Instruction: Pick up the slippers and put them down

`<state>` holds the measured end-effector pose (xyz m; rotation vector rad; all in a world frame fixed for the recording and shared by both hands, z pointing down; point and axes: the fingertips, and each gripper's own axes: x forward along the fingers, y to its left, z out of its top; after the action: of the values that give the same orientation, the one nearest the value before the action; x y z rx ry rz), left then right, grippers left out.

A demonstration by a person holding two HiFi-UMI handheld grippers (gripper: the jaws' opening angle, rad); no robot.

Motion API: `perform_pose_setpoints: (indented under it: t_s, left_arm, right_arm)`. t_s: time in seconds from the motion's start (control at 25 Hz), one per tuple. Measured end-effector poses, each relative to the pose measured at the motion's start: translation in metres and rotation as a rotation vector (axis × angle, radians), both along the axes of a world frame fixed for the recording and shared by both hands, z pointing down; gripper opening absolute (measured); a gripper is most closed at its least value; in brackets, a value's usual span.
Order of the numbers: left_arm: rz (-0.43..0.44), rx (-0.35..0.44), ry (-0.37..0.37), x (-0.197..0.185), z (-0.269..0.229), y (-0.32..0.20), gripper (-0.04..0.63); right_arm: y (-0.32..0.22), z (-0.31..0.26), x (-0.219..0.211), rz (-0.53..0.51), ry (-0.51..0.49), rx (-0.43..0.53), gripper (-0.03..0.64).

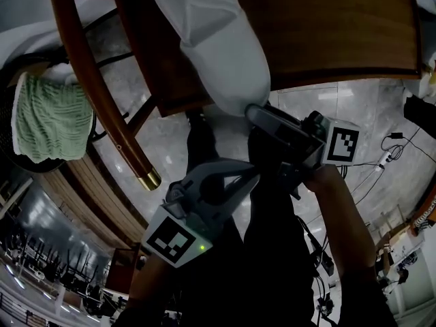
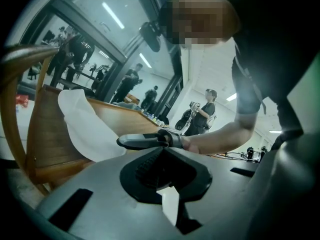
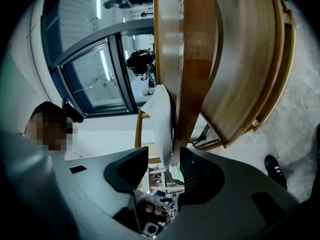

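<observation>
White slipper (image 1: pixel 211 39) lay flat on the wooden chair seat (image 1: pixel 327 26), its near end hanging just past the seat's front edge. The right gripper (image 1: pixel 255 112) sat level at that end with its jaws spread as wide as they go. In its own view the slipper's thin edge and the seat's rim stood in the gap, but neither pad pressed on them, so it held nothing. The left gripper (image 1: pixel 252 174) hung just below and beside it, jaws drawn together and empty.

To my eye the slipper was resting on the seat under its own weight. Whether it was freshly set down or about to be lifted, I couldn't say. I saw only this one slipper, so any second one was out of sight. A green towel (image 1: pixel 51 121) hung off to the left, well apart.
</observation>
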<state>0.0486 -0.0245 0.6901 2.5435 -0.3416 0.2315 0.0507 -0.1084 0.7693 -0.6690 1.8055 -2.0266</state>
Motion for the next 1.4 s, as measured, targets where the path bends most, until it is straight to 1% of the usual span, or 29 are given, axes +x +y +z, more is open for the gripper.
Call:
perform_pose_setpoints:
  t_s: [0.28,0.36,0.4,0.48,0.64,0.76,0.92,1.08,1.2,1.32,1.4]
  left_arm:
    - [-0.002,0.019,0.014,-0.003,-0.004,-0.007,0.011]
    - [-0.003,0.021,0.015,-0.004,-0.003,-0.008,0.011]
    - [-0.003,0.021,0.017,-0.004,-0.004,-0.008,0.011]
    - [-0.002,0.022,0.020,-0.004,-0.004,-0.009,0.011]
    - [0.002,0.017,0.023,-0.003,-0.002,-0.008,0.011]
    - [0.006,0.014,0.024,-0.003,0.001,-0.006,0.011]
    - [0.006,0.014,0.024,-0.003,0.003,-0.005,0.011]
    - [0.010,0.040,0.019,-0.004,-0.009,-0.007,0.011]
    - [0.006,0.068,0.008,-0.009,-0.023,-0.010,0.011]
    - [-0.030,0.062,-0.004,-0.017,-0.038,-0.015,0.011]
    - [-0.059,0.050,-0.006,-0.022,-0.056,-0.018,0.011]
  right_arm:
    - [-0.002,0.001,-0.005,-0.020,0.011,0.009,0.198]
    - [-0.003,0.003,-0.005,-0.019,0.017,0.009,0.187]
    - [-0.003,0.003,-0.005,-0.021,0.019,0.010,0.168]
    - [-0.003,0.003,-0.004,-0.024,0.021,0.018,0.084]
    - [-0.003,0.003,-0.005,-0.022,0.016,0.019,0.075]
    - [-0.006,0.000,-0.007,0.004,-0.001,0.011,0.071]
    - [-0.004,-0.002,-0.003,0.006,-0.003,0.045,0.066]
    - [-0.004,-0.019,0.001,-0.006,-0.009,0.108,0.064]
    - [-0.014,-0.042,0.004,0.035,0.000,0.166,0.064]
    - [-0.026,-0.068,0.010,0.072,0.003,0.266,0.060]
    - [-0.030,-0.098,0.015,0.100,0.000,0.328,0.060]
